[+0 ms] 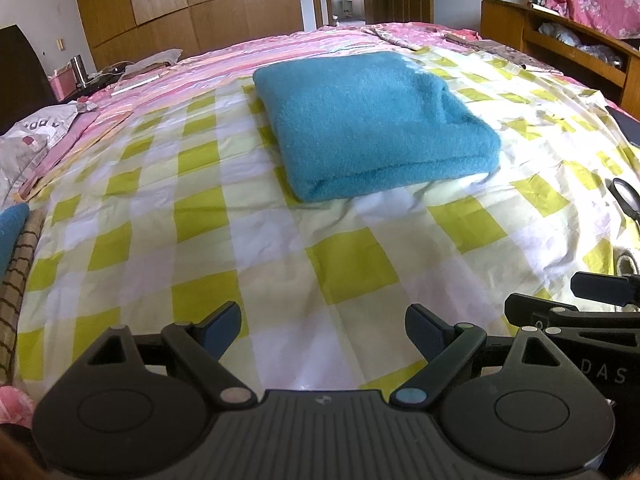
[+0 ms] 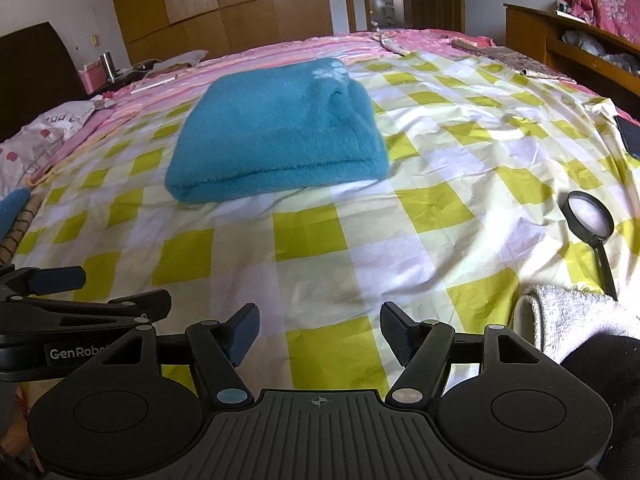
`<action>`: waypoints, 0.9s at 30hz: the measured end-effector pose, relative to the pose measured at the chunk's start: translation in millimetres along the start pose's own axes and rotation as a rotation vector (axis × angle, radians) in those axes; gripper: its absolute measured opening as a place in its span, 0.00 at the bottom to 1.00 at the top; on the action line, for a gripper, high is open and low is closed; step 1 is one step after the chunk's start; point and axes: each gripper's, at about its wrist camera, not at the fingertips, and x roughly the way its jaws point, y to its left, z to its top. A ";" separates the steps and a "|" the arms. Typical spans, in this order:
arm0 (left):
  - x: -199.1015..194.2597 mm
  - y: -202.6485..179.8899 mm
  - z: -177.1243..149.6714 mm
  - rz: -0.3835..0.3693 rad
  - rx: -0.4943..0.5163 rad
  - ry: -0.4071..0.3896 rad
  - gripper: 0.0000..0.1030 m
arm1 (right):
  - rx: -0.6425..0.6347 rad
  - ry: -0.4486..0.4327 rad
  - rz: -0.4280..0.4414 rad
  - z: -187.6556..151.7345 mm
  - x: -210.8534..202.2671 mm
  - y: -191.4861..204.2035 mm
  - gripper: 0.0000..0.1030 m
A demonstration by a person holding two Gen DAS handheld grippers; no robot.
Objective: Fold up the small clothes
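A teal fuzzy garment [image 1: 372,124] lies folded into a thick rectangle on the yellow-and-white checked sheet [image 1: 200,240]; it also shows in the right wrist view [image 2: 276,132]. My left gripper [image 1: 322,328] is open and empty, low over the sheet, well short of the garment. My right gripper [image 2: 318,332] is open and empty, beside the left one. Part of the right gripper shows at the right edge of the left wrist view [image 1: 592,308]. Part of the left gripper shows at the left edge of the right wrist view [image 2: 60,300].
A magnifying glass [image 2: 588,220] lies on the sheet at the right, with a white towel [image 2: 568,320] near it. Another teal piece [image 1: 12,224] and a striped cloth [image 1: 16,280] lie at the left edge. A wooden headboard shelf [image 1: 560,40] stands at the back right.
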 end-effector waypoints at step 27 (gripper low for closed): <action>0.3 -1.1 -2.0 0.010 -0.002 0.000 0.91 | 0.000 0.005 -0.007 -2.2 1.7 0.6 0.66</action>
